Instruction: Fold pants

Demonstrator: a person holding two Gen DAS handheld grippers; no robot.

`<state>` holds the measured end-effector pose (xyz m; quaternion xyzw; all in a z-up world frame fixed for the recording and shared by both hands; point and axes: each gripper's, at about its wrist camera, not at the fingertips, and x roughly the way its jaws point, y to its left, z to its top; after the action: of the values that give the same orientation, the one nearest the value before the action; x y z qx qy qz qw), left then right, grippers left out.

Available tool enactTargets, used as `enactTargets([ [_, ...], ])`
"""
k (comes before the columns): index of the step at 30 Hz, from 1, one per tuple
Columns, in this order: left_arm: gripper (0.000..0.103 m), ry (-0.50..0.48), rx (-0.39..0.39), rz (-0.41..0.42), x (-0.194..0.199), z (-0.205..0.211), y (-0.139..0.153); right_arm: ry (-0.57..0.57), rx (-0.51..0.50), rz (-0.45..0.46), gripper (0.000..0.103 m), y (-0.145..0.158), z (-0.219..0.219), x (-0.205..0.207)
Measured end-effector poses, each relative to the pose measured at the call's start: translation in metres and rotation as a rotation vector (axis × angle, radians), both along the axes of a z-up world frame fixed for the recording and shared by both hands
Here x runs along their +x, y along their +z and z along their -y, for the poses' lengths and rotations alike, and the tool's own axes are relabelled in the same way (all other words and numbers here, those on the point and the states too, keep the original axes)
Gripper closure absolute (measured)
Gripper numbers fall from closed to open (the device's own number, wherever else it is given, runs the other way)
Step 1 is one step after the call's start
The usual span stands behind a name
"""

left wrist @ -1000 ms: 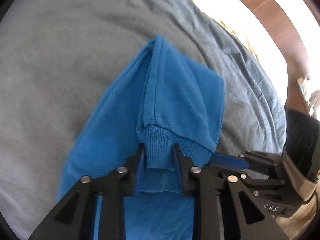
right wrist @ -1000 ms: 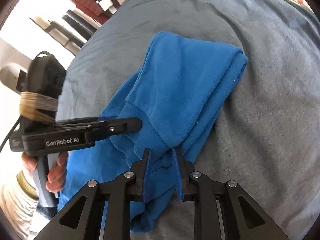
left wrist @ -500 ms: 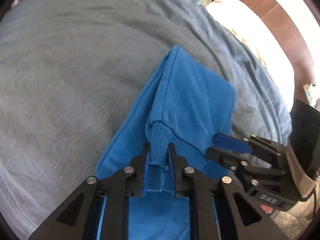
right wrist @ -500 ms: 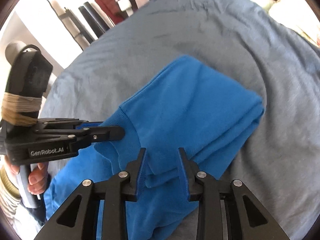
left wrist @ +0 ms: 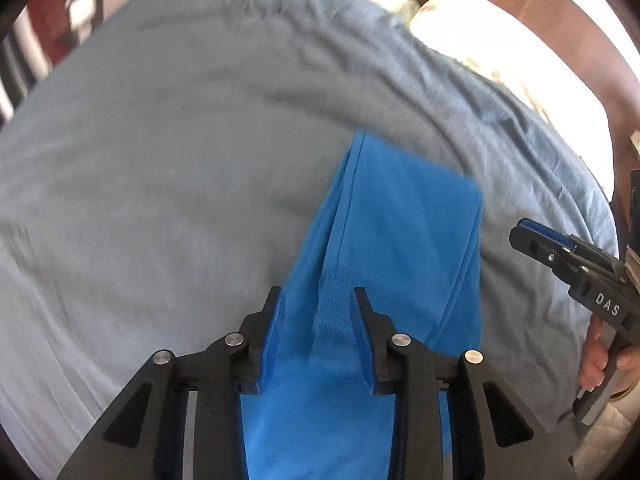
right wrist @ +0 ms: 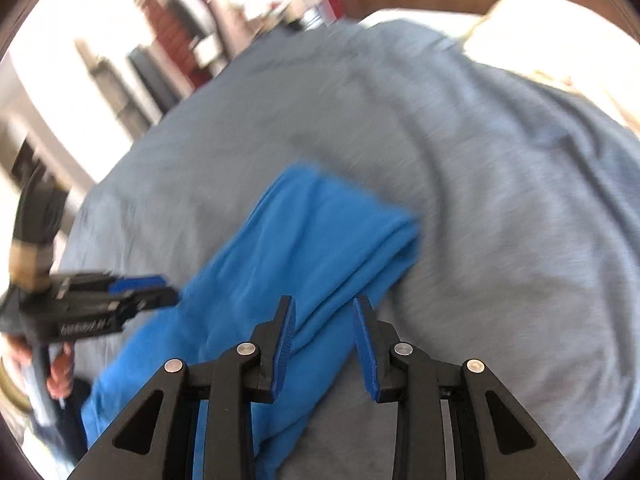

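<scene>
A grey bedcover (left wrist: 168, 168) fills both views, with blurred furniture at the upper left. Blue pants (right wrist: 304, 248), folded, lie at centre on it. The left gripper (left wrist: 316, 330) points steeply down, its jaws just widened, apart over the ribbed cuff without pressing it. The right gripper (right wrist: 324, 342) stands apart over the pants' edge. "DAS" reads on the right gripper at the left view's right edge.

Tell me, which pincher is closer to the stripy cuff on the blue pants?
Left. The left gripper straddles the ribbed cuff, jaws just opened off it. The right gripper hangs open over the pants' opposite edge.
</scene>
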<state>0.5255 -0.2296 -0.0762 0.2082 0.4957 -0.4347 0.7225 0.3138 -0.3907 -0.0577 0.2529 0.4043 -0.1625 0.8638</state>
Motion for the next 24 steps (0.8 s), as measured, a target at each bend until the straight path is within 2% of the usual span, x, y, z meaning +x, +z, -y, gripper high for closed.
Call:
enactTargets([
  [4, 0.068, -0.030, -0.060, -0.002, 0.017, 0.041, 0.011, -0.094, 0.018, 0.041, 0.072, 0.005, 0.028, 0.002],
  [8, 0.067, -0.042, -0.101, -0.053, 0.041, 0.083, 0.006, -0.150, 0.079, 0.058, 0.072, -0.004, 0.053, 0.010],
  [15, 0.067, -0.064, -0.063, -0.132, 0.064, 0.133, -0.018, -0.171, 0.149, 0.040, 0.072, -0.034, 0.072, 0.035],
  [16, 0.068, -0.064, -0.051, -0.140, 0.066, 0.138, -0.023, -0.174, 0.162, 0.039, 0.072, -0.037, 0.073, 0.035],
  [18, 0.078, -0.061, -0.024, -0.139, 0.069, 0.139, -0.033, -0.183, 0.179, 0.032, 0.072, -0.046, 0.076, 0.040],
  [19, 0.081, -0.061, -0.017, -0.141, 0.069, 0.138, -0.036, -0.187, 0.166, 0.019, 0.072, -0.048, 0.076, 0.041],
  [24, 0.080, -0.082, 0.009, -0.127, 0.067, 0.131, -0.047, -0.179, 0.018, -0.071, 0.072, -0.056, 0.071, 0.047],
])
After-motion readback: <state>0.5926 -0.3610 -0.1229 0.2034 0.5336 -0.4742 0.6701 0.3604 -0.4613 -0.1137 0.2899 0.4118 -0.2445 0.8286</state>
